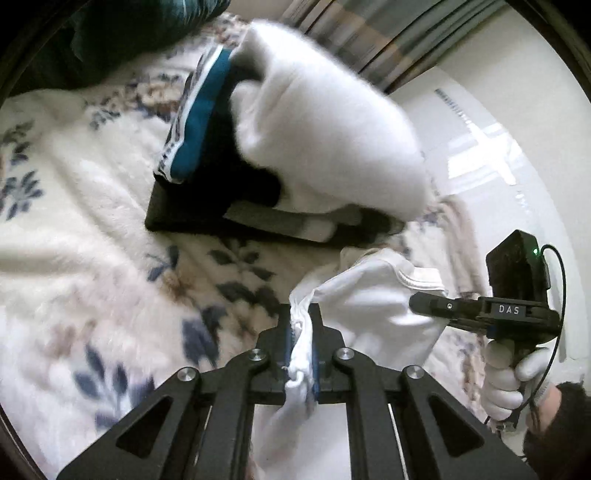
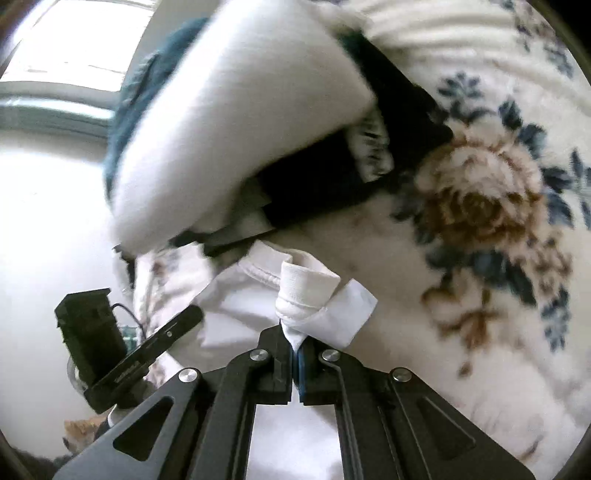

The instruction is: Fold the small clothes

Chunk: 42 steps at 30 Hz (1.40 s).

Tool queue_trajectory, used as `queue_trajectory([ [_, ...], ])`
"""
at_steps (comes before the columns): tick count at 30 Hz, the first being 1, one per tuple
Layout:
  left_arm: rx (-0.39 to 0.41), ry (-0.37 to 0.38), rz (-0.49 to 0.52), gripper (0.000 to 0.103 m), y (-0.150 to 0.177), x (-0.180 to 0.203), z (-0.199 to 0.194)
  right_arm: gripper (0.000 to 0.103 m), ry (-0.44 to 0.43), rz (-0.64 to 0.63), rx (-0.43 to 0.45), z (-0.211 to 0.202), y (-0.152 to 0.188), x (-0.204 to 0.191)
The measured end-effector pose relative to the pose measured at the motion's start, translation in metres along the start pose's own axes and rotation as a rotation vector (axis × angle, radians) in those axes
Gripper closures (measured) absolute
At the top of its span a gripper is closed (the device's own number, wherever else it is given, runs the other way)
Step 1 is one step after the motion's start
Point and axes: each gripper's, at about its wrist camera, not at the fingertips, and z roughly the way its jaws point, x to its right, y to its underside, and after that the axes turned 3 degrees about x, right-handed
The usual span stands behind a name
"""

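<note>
A small white garment [image 1: 369,295] hangs stretched between both grippers just above a floral blanket [image 1: 92,203]. My left gripper [image 1: 301,332] is shut on one bunched edge of it. My right gripper [image 2: 295,343] is shut on another edge, where a hemmed fold [image 2: 306,288] sticks up. In the left wrist view the right gripper [image 1: 436,308] shows at the garment's right side, held by a white-gloved hand [image 1: 506,380]. The left gripper [image 2: 162,339] shows low left in the right wrist view.
A stack of folded clothes [image 1: 207,184] in black, teal and white lies on the blanket beyond the garment, with a fluffy white item [image 1: 325,122] on top. The stack also shows in the right wrist view [image 2: 332,184]. A dark pillow [image 1: 129,26] lies far left. A white floor [image 1: 480,129] lies past the bed edge.
</note>
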Motion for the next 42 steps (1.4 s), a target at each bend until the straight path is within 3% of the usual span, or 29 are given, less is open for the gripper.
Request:
queue_trajectory([
  [3, 0.019, 0.026, -0.009, 0.097, 0.021, 0.017, -0.036, 0.102, -0.032, -0.035, 0.022, -0.032, 0.028, -0.021],
  [7, -0.027, 0.036, -0.042, 0.092, 0.07, 0.034, -0.076, 0.101, -0.048, -0.082, -0.002, -0.07, 0.091, -0.037],
  [10, -0.118, -0.019, -0.085, 0.074, 0.123, 0.031, -0.101, 0.09, -0.022, -0.099, -0.097, -0.078, 0.145, -0.035],
  [11, -0.14, -0.038, -0.102, 0.062, 0.135, 0.029, -0.105, 0.081, -0.007, -0.099, -0.129, -0.076, 0.161, -0.033],
  [13, -0.185, -0.06, -0.163, 0.06, 0.165, 0.02, -0.118, 0.063, 0.033, -0.091, -0.204, -0.076, 0.197, -0.019],
  [16, -0.224, -0.103, -0.245, 0.059, 0.193, 0.006, -0.129, 0.059, 0.072, -0.043, -0.272, -0.079, 0.237, 0.002],
  [18, -0.213, -0.119, -0.244, 0.059, 0.192, 0.008, -0.13, 0.057, 0.077, 0.025, -0.261, -0.086, 0.25, 0.019],
  [22, -0.163, -0.116, -0.175, 0.059, 0.168, 0.025, -0.103, 0.055, 0.044, 0.177, -0.133, -0.102, 0.251, 0.039],
  [26, -0.206, -0.136, -0.103, 0.056, 0.16, 0.036, -0.048, 0.055, -0.03, 0.227, -0.07, -0.09, 0.245, 0.036],
  [29, -0.287, -0.189, -0.055, 0.056, 0.178, 0.034, -0.015, 0.055, 0.027, 0.203, -0.099, -0.068, 0.248, 0.035],
  [31, -0.314, -0.189, -0.035, 0.056, 0.191, 0.035, -0.012, 0.055, 0.123, 0.22, -0.184, -0.043, 0.262, 0.042],
  [33, -0.31, -0.169, -0.035, 0.056, 0.194, 0.039, -0.025, 0.055, 0.145, 0.219, -0.212, -0.036, 0.275, 0.047],
  [37, -0.233, -0.111, -0.092, 0.054, 0.2, 0.046, -0.098, 0.055, 0.081, 0.272, -0.175, -0.069, 0.294, 0.046],
  [39, -0.217, -0.117, -0.111, 0.037, 0.214, 0.043, -0.131, 0.051, 0.057, 0.293, -0.168, -0.098, 0.313, 0.044],
  [42, -0.251, -0.157, -0.185, 0.033, 0.259, 0.03, -0.171, 0.05, 0.083, 0.299, -0.206, -0.13, 0.354, 0.046],
])
